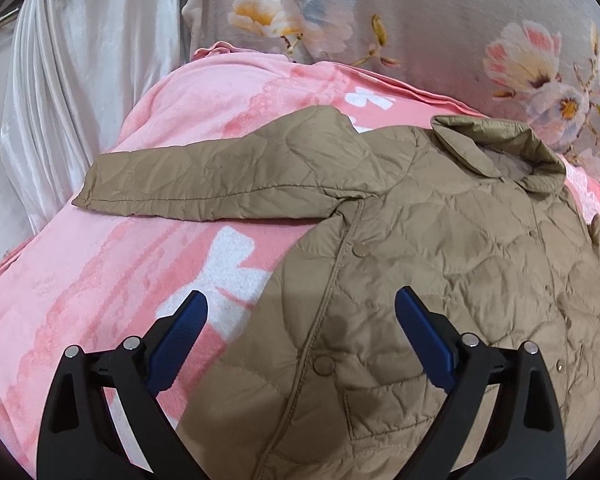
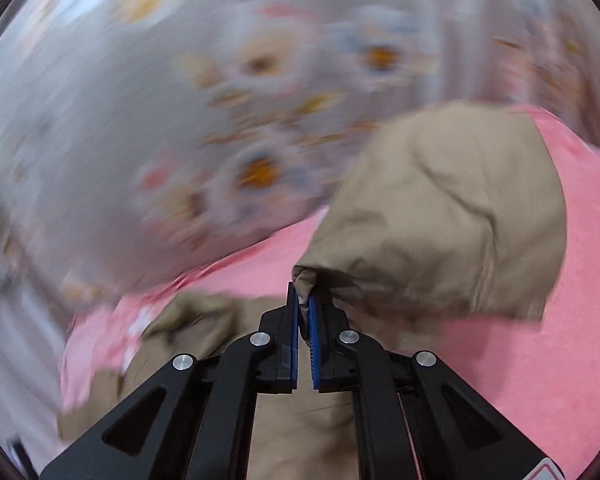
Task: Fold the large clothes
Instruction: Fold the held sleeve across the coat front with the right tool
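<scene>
A tan quilted jacket (image 1: 440,248) lies front up on a pink blanket (image 1: 140,272). Its collar (image 1: 500,152) is at the far right and one sleeve (image 1: 204,184) stretches out to the left. My left gripper (image 1: 300,308) is open and empty, hovering over the jacket's lower left front near a snap button (image 1: 324,366). In the blurred right wrist view, my right gripper (image 2: 303,300) is shut on the end of the other sleeve (image 2: 452,216) and holds it lifted above the blanket (image 2: 540,360).
A grey floral bedcover (image 1: 420,20) lies beyond the blanket. A white satin curtain (image 1: 80,80) hangs at the left. The blanket's edge drops off at the left. More of the jacket's body (image 2: 300,432) lies under the right gripper.
</scene>
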